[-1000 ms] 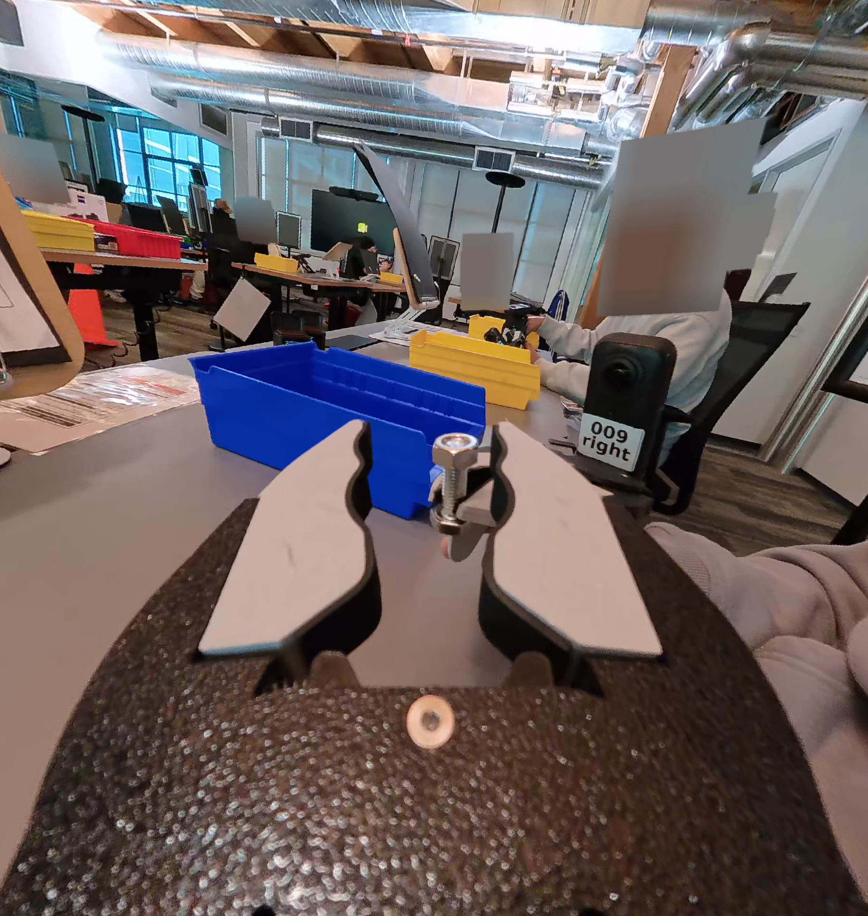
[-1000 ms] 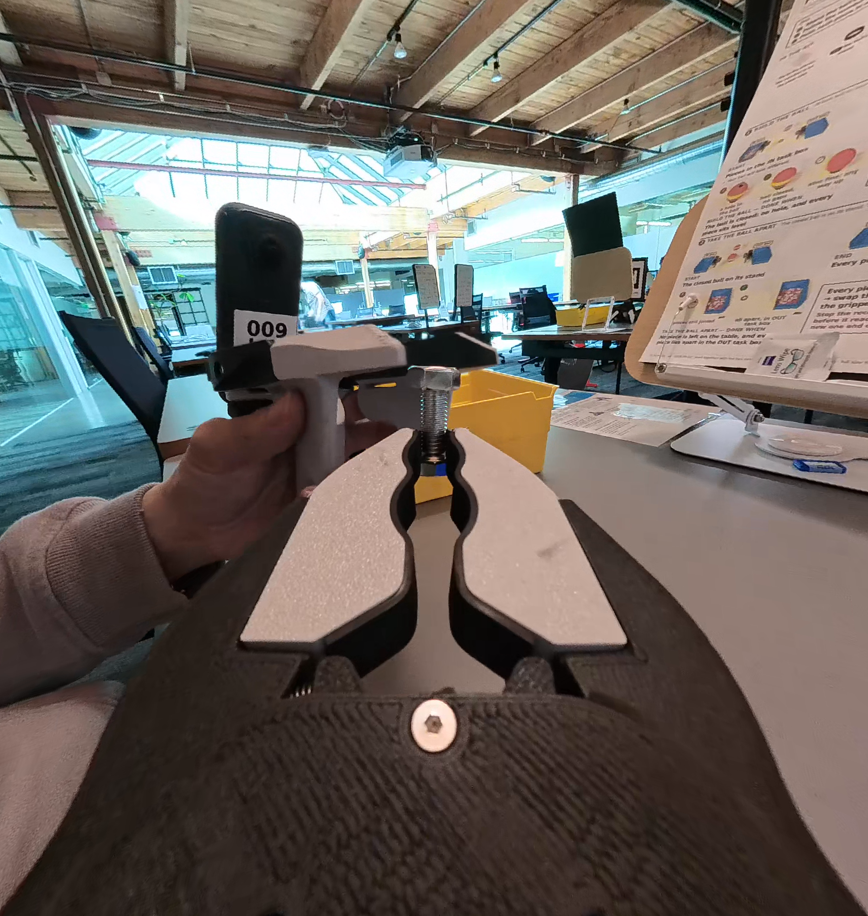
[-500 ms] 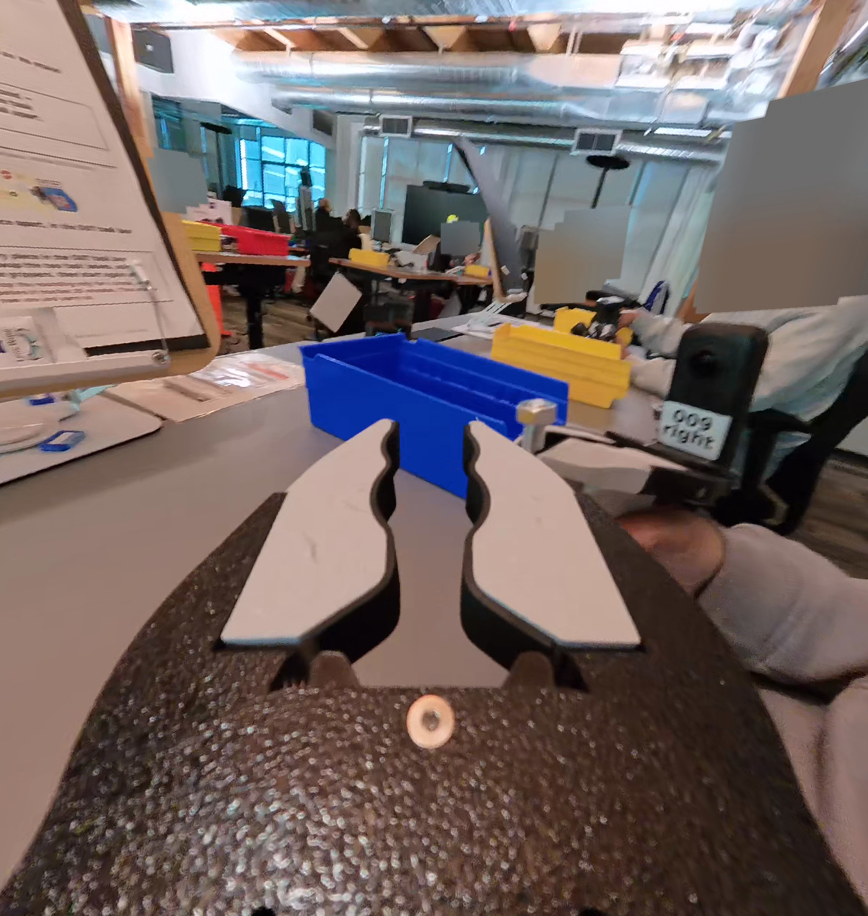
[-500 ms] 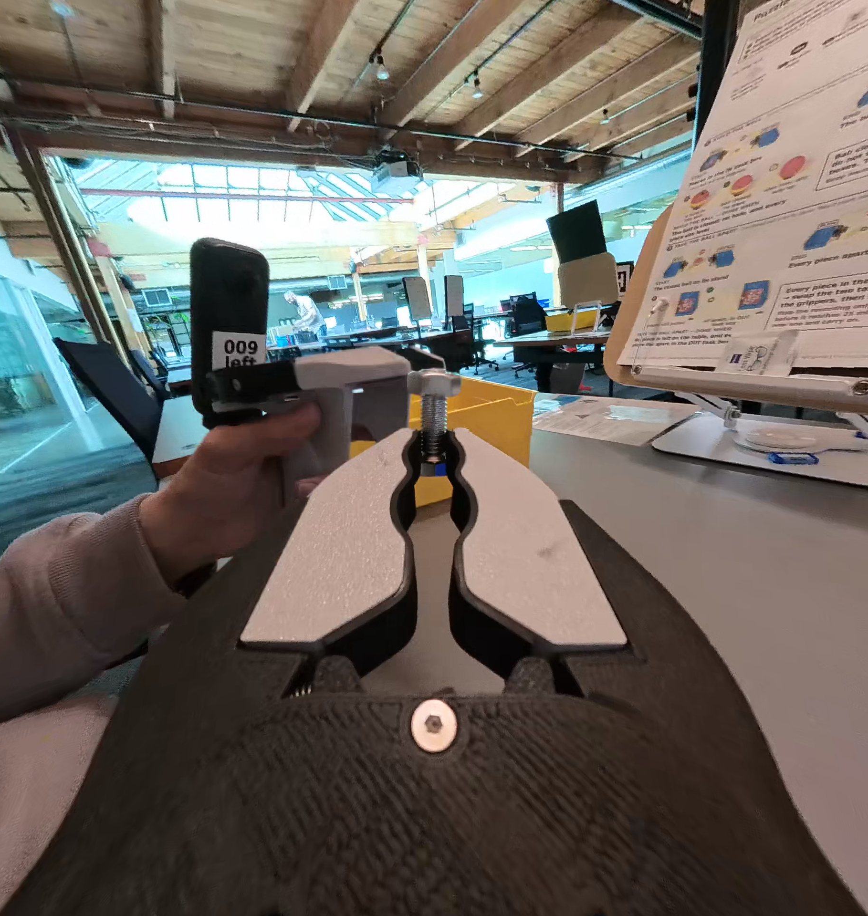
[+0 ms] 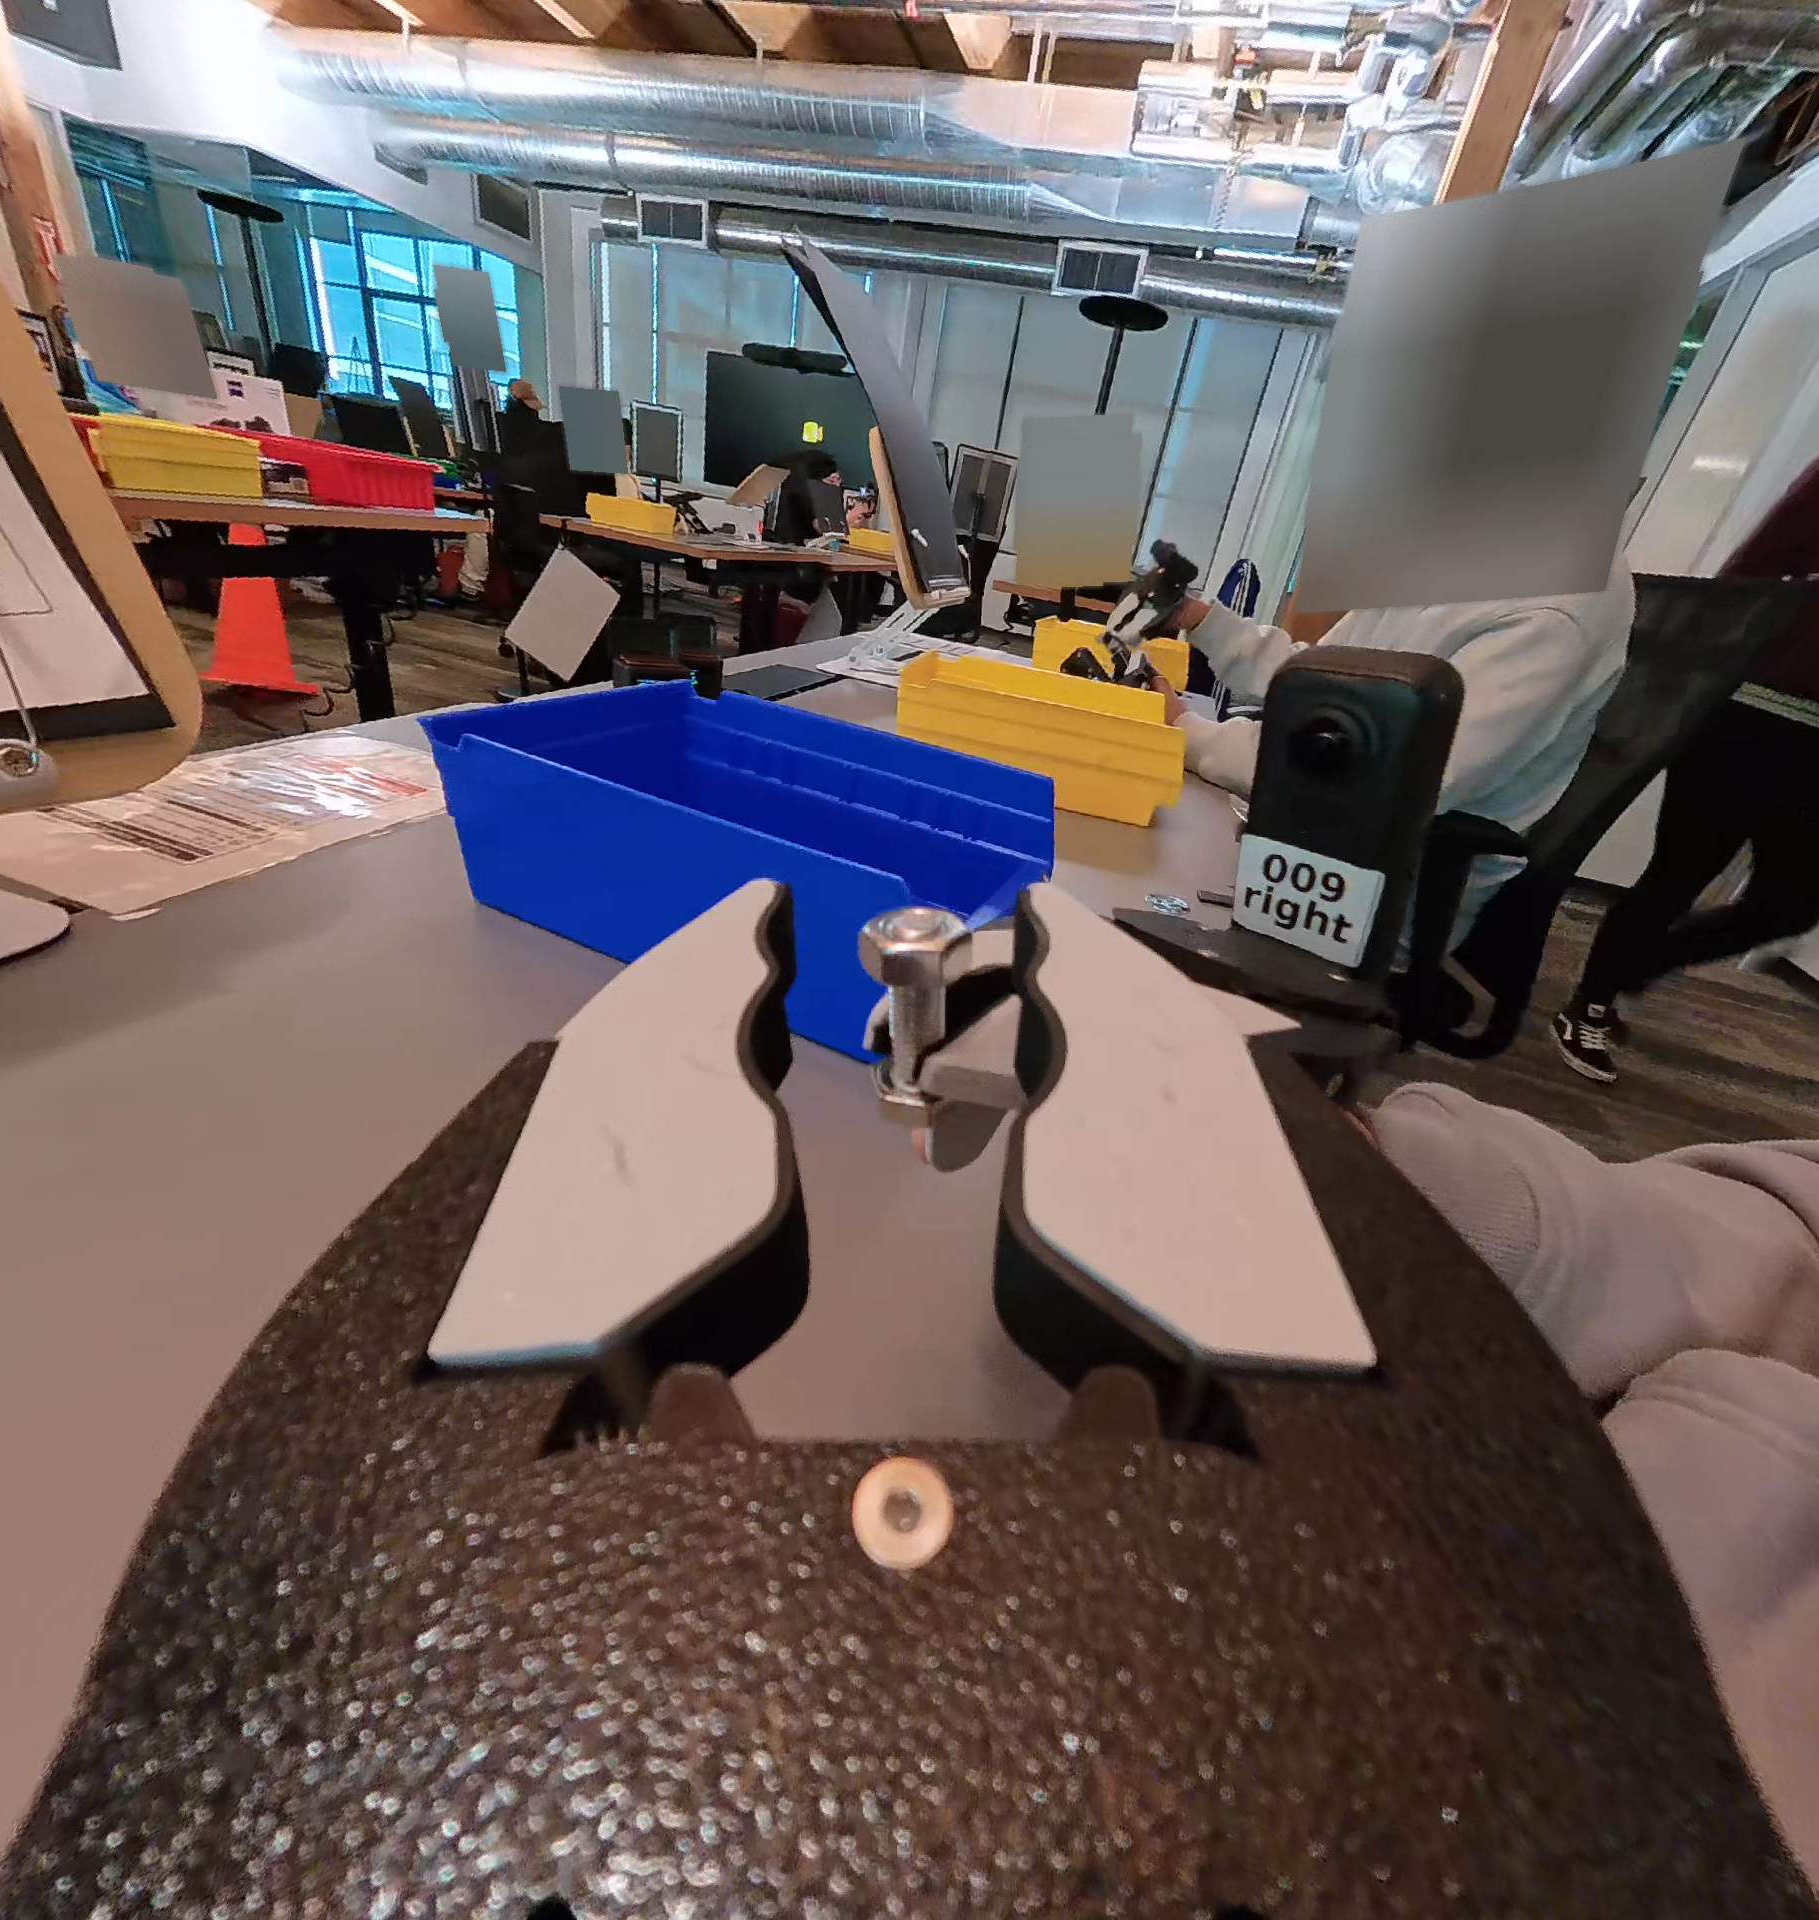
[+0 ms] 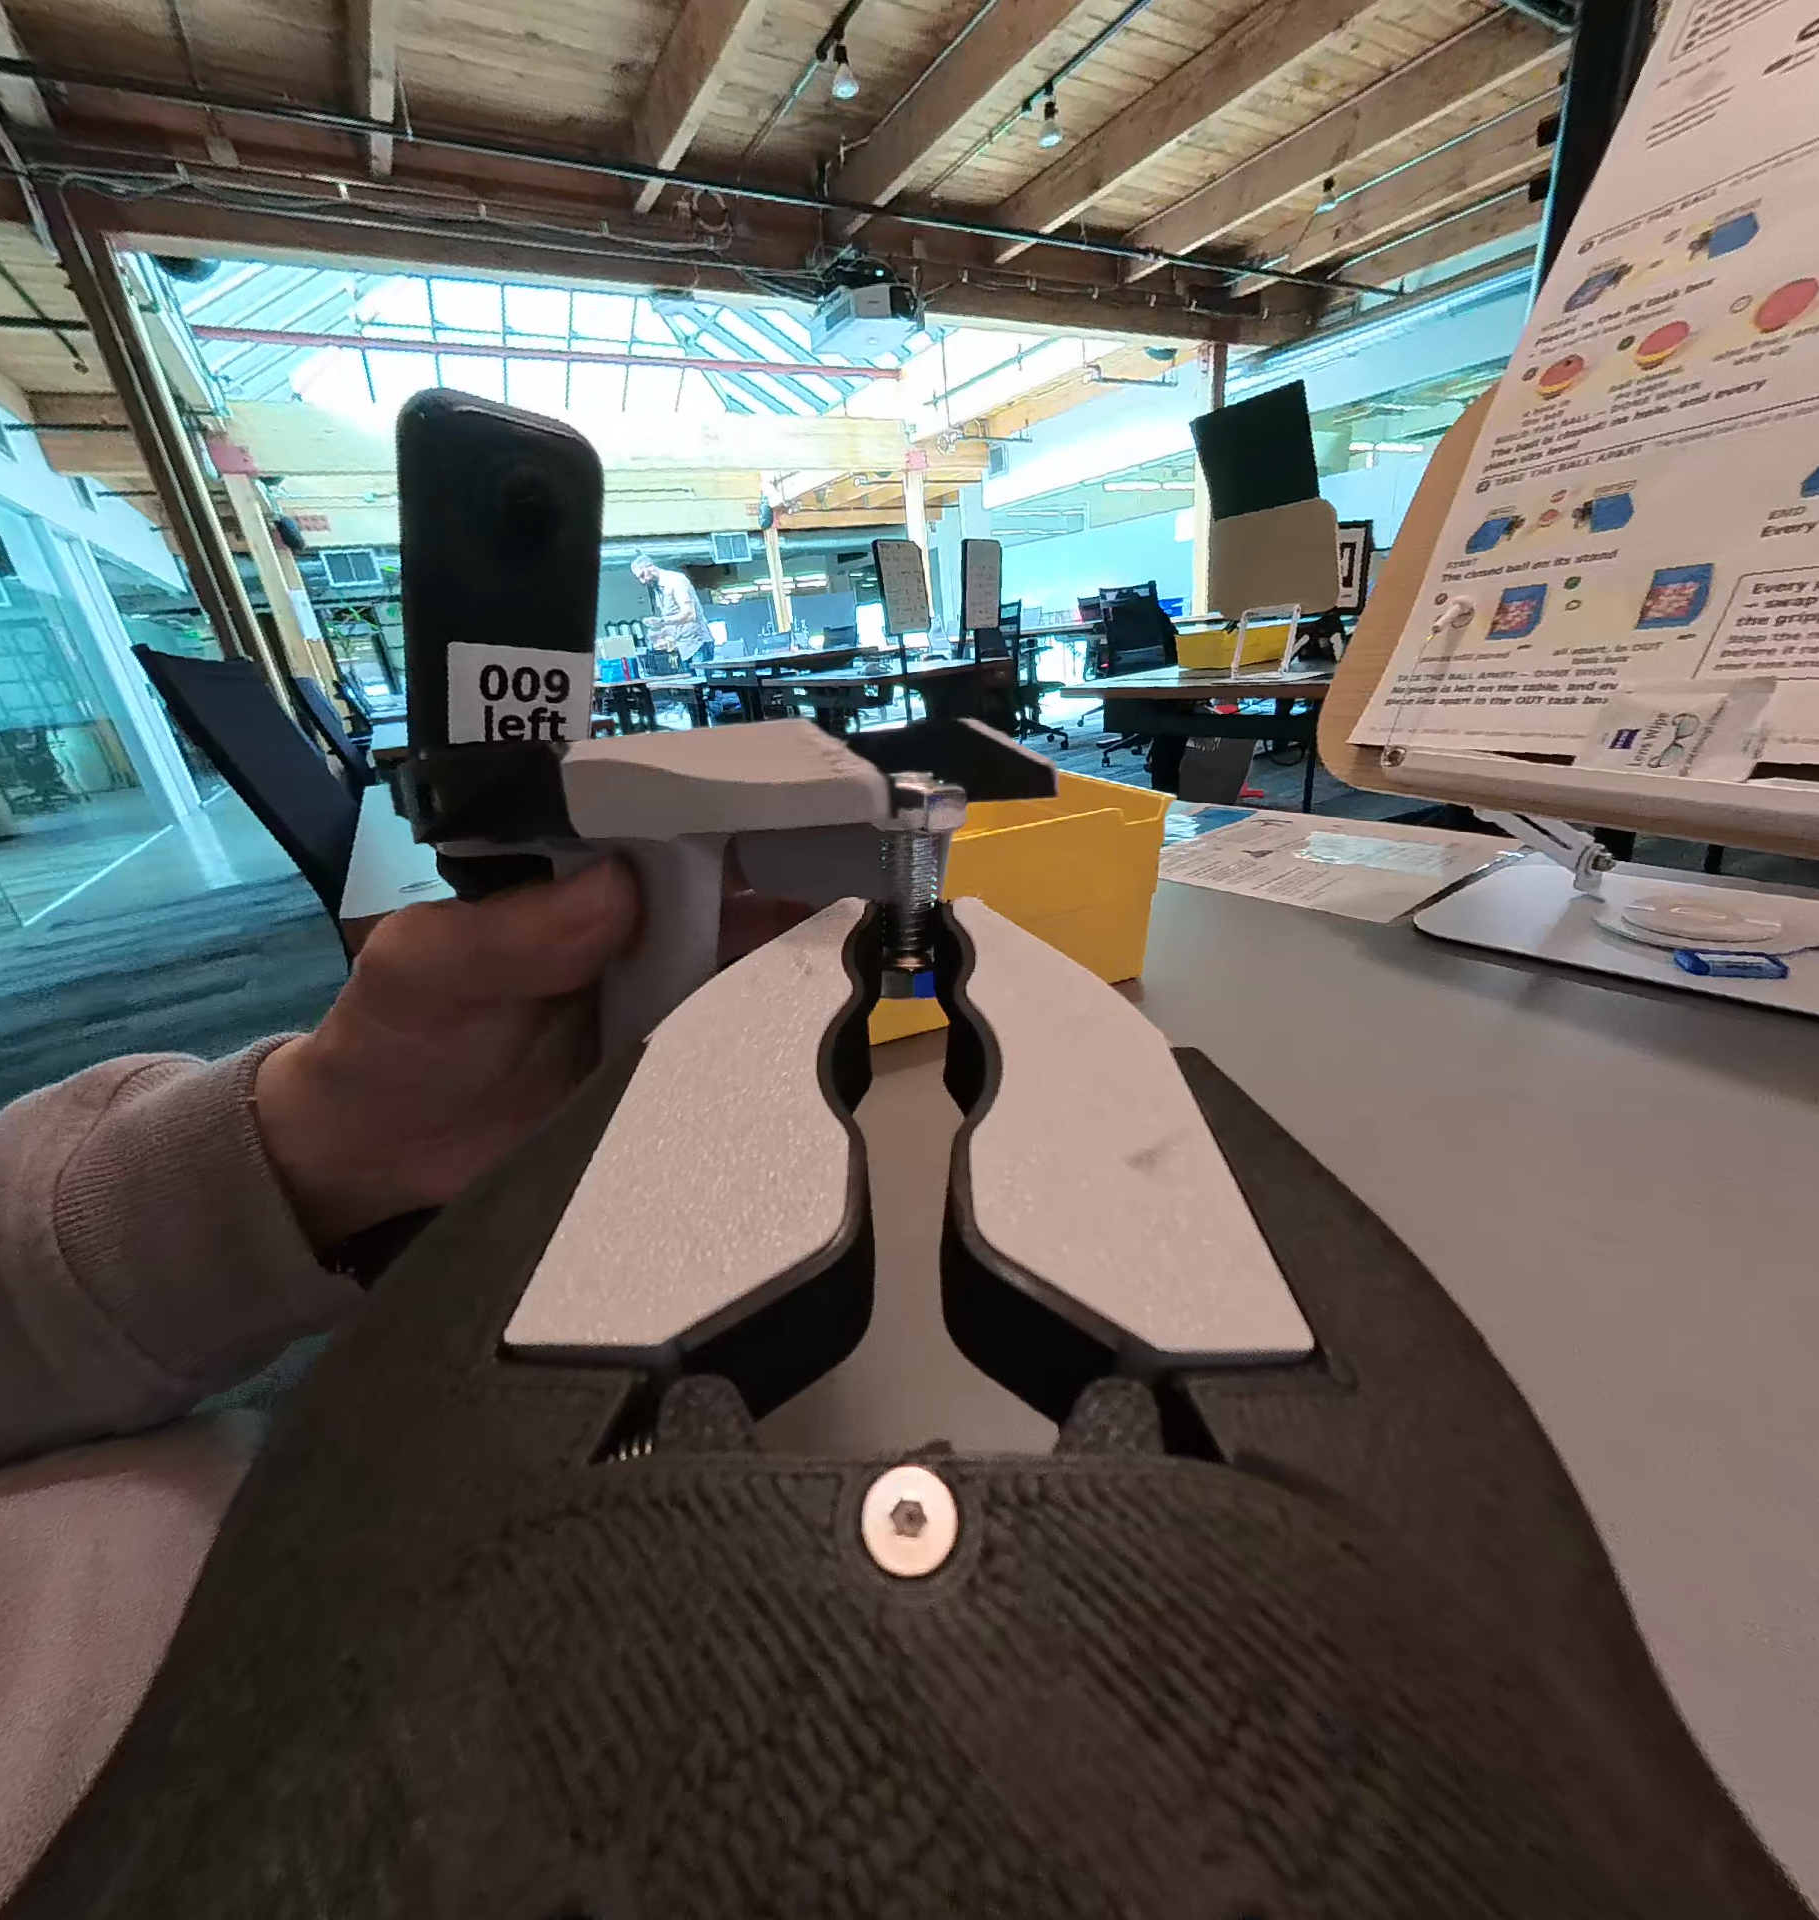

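Right gripper (image 6: 910,961) pinches a bolt (image 6: 913,868), nut (image 6: 897,982) half hidden

Open-plan office: rows of desks (image 6: 1185,691), monitors (image 5: 780,416), exposed ducts (image 5: 739,99).

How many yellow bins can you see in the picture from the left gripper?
4. One big yellow bin behind the blue bin, one behind that, one far left, one on a far desk. More may be hidden.

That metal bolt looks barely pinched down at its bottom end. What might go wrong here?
The right gripper clamps only the bolt's lower end, so a sideways knock from the open left gripper's fingers around its head might tilt it or work it loose. If it drops, it could roll across the grey table.
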`<state>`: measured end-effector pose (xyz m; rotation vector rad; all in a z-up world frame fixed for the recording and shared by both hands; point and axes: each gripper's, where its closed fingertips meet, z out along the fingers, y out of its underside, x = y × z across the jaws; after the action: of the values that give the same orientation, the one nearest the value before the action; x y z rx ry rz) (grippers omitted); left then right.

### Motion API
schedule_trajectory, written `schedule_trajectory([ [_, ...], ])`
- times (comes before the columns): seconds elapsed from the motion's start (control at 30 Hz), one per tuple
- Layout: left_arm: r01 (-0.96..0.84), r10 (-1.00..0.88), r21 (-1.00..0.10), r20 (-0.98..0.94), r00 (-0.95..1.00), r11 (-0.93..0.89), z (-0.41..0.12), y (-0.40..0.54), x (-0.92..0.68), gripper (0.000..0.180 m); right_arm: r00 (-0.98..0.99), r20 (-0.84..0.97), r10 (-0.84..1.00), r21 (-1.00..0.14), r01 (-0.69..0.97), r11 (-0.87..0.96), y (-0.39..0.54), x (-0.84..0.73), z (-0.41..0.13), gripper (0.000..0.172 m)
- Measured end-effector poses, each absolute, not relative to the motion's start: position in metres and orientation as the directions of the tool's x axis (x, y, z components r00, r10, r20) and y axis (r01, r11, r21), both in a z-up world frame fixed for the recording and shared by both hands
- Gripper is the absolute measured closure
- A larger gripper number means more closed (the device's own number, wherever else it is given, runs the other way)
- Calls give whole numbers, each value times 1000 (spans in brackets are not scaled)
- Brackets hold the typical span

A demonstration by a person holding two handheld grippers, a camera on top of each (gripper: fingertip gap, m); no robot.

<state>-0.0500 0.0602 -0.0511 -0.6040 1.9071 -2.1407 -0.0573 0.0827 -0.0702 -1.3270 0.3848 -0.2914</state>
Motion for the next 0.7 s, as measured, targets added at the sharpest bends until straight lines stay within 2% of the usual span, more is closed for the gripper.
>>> schedule_trajectory([
  [0.13,-117,-441,-983,168,-882,-140,-55,65,-44,142,898,-110,-425,-974,-12,228,82,-57,-69,163],
  [0.23,-132,-453,-976,198,-869,-174,-53,73,-40,135,891,-149,-429,-963,-32,267,75,-52,-65,163],
  [0.33,-114,-531,-972,209,-821,-206,-52,92,-27,154,890,-152,-430,-958,-26,287,66,-50,-61,163],
  [0.37,-113,-551,-974,204,-809,-195,-54,95,-24,154,885,-146,-443,-959,-17,283,65,-48,-61,163],
  [0.5,-98,-508,-984,161,-846,-149,-52,77,-36,139,888,-139,-439,-964,-19,266,70,-50,-64,163],
  [0.7,-97,-466,-988,144,-873,-123,-55,60,-46,135,894,-124,-431,-969,-17,245,76,-53,-67,163],
])
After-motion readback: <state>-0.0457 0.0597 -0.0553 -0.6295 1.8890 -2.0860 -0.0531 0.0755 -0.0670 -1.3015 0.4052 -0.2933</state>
